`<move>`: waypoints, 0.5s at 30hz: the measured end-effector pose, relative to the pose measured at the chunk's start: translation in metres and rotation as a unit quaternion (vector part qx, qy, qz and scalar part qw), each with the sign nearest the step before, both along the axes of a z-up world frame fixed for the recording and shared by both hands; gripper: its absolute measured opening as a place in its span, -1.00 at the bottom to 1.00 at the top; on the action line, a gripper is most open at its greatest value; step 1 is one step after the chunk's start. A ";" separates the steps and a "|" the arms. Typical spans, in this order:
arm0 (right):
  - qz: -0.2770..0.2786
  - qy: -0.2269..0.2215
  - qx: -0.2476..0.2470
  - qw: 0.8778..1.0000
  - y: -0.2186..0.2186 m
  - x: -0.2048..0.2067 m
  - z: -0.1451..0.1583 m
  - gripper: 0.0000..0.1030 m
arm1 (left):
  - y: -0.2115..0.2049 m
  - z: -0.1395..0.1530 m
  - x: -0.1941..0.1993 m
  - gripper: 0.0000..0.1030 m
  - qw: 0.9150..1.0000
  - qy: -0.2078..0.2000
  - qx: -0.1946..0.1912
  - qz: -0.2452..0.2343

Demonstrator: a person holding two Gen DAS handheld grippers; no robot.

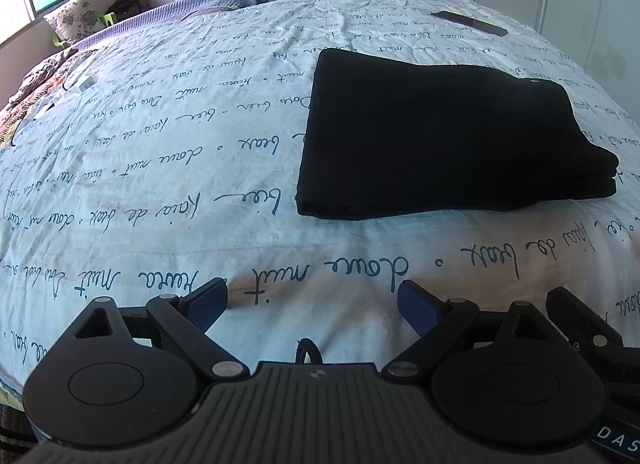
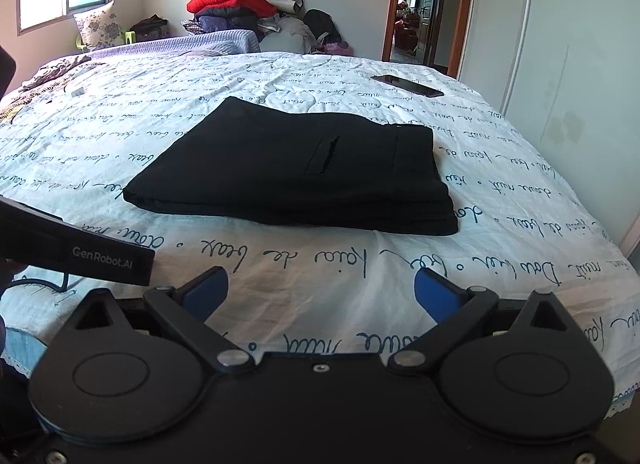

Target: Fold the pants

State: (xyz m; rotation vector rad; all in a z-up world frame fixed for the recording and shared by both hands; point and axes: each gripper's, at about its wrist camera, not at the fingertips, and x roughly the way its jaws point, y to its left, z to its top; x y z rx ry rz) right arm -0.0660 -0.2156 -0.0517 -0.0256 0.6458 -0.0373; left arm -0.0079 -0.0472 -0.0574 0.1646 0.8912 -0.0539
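The black pants (image 1: 444,136) lie folded into a thick flat rectangle on the white bedspread with blue script (image 1: 160,168). In the right wrist view the pants (image 2: 292,176) show a back pocket slit on top, with stacked layers at the near edge. My left gripper (image 1: 312,304) is open and empty, held low over the bed's near edge, well short of the pants. My right gripper (image 2: 320,292) is open and empty, also short of the pants. Part of the left gripper's body (image 2: 76,252) shows at the left of the right wrist view.
A dark phone (image 1: 470,23) lies on the bed's far right, also in the right wrist view (image 2: 408,85). A pile of clothes with a red jacket (image 2: 232,0) stands beyond the bed. A wardrobe (image 2: 560,64) is at right, a doorway (image 2: 420,8) behind.
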 end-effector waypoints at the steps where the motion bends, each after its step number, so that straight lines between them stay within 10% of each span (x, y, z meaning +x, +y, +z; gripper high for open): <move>1: 0.000 0.000 0.000 1.000 0.000 0.000 0.000 0.96 | 0.000 -0.001 0.000 0.83 1.000 0.000 0.000 0.000; 15: 0.000 0.001 0.004 1.000 0.000 0.000 -0.001 0.96 | 0.001 0.000 -0.001 0.82 1.000 -0.001 -0.001 -0.002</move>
